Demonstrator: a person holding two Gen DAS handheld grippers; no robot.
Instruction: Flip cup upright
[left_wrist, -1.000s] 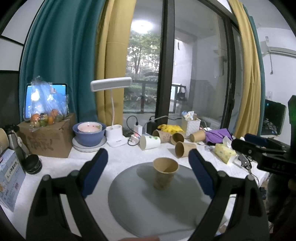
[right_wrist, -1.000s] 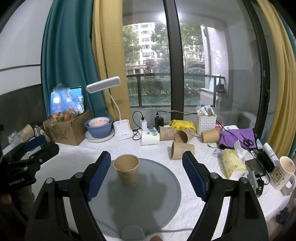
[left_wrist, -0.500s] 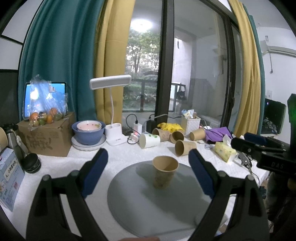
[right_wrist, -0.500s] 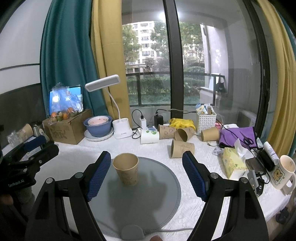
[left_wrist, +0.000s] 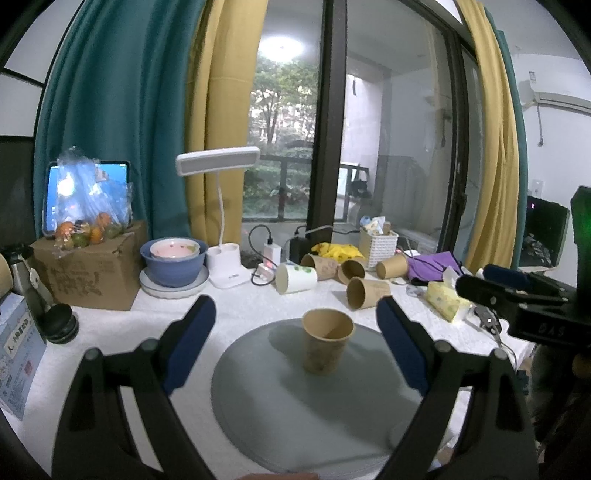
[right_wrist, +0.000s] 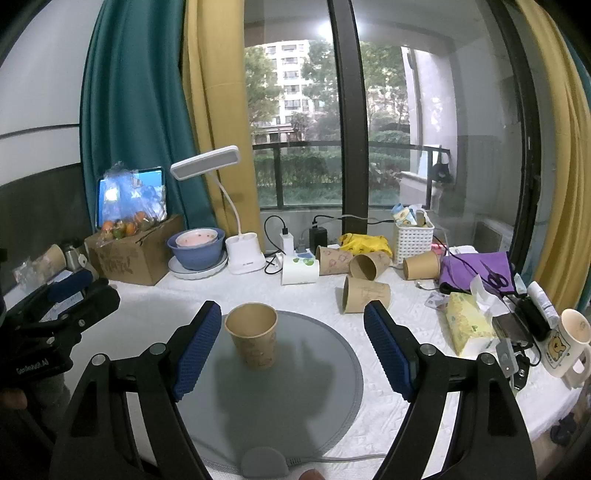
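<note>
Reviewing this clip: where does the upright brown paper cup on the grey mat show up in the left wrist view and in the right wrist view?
Left wrist view: the upright paper cup stands just right of centre on the grey mat, between the open gripper fingers.
Right wrist view: the same cup is left of centre, close to the left-hand blue pad.
Shared landmark: the white desk lamp behind the mat, left of the cup in both.

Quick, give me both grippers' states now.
Left gripper: open, holding nothing.
Right gripper: open, holding nothing; upright brown paper cup stands free on the round grey mat.
</note>
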